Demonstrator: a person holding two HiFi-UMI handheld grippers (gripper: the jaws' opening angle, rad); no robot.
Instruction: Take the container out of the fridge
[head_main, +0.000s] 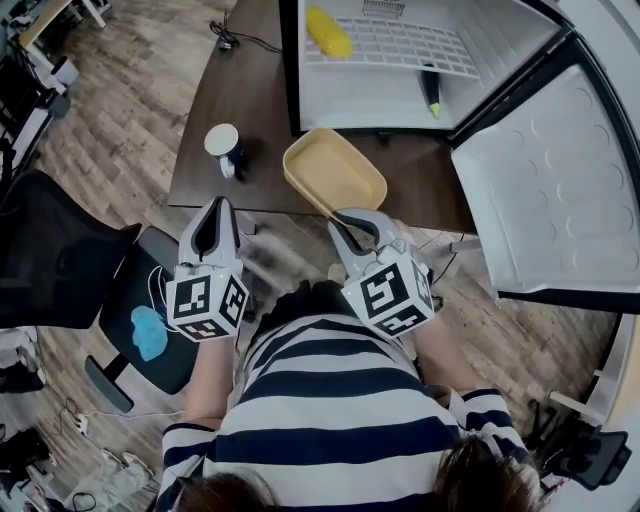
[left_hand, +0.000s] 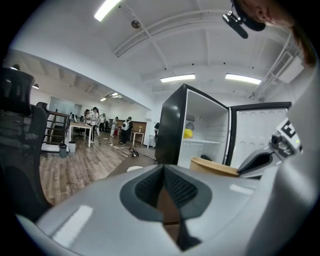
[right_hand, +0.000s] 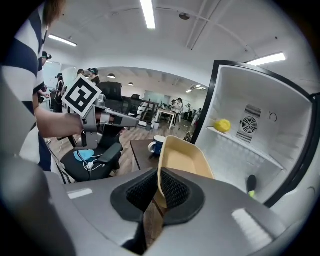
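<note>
We held our right tongs (head_main: 347, 224) clamped on the near rim of the yellow container (head_main: 335, 168). The container was outside the open fridge (head_main: 500, 30), at the near edge of the dark worktop (head_main: 250, 100). The fridge stood at 12 o'clock from it and a white mug (head_main: 223, 143) at 9 o'clock. Our left tongs (head_main: 215, 212), at 7 o'clock from the container, were closed on nothing.

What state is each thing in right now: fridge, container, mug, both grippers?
Fridge: door open.
Container: empty, out of the fridge, held at its rim.
Mug: upright on the table.
Left gripper: jaws shut, empty.
Right gripper: jaws shut on the container's rim.
</note>
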